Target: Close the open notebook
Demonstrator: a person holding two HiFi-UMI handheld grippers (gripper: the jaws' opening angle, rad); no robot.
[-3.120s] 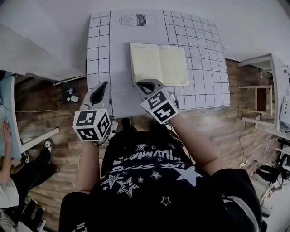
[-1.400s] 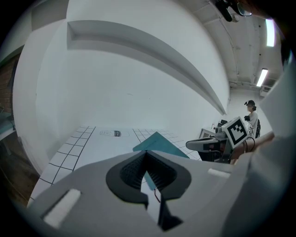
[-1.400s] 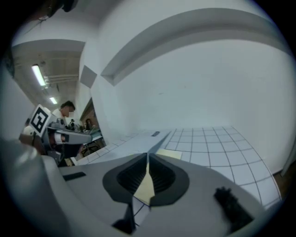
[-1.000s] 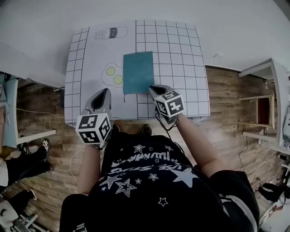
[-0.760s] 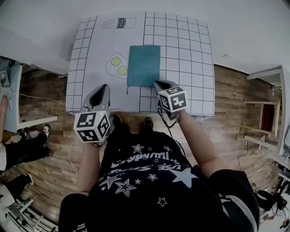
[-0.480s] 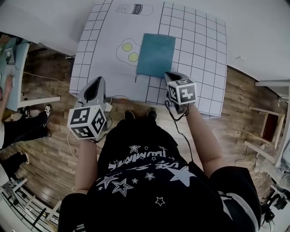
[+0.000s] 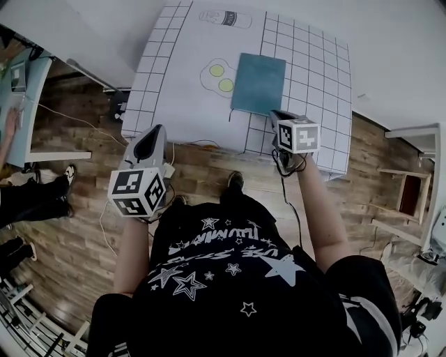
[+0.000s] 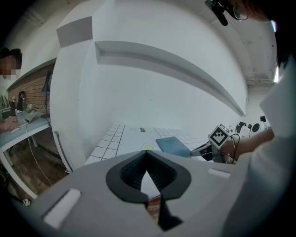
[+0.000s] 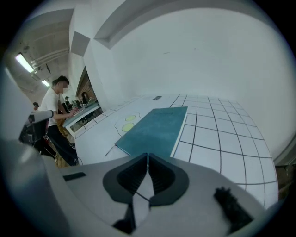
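The notebook (image 7: 259,84) lies closed on the white gridded table (image 7: 174,97), its teal cover up, with a thin ribbon trailing from its near edge. It also shows in the left gripper view (image 8: 173,146) and the right gripper view (image 9: 155,127). My right gripper (image 7: 275,114) is shut and empty, just short of the book's near right corner, its tips (image 9: 147,157) pointing at the cover. My left gripper (image 7: 155,132) hangs off the table's near edge over the wooden floor, well left of the book. Its jaws (image 8: 147,155) are shut on nothing.
A fried-egg drawing (image 7: 219,77) is printed left of the book and a bottle drawing (image 7: 225,19) at the far edge. A desk (image 7: 28,104) with a seated person stands at the left. Wooden shelving (image 7: 411,188) stands on the right, and cables lie on the floor.
The notebook, open three seconds ago, is closed throughout the last second. My left gripper has drawn back from the table's edge over the floor. The right gripper stays by the book's near corner.
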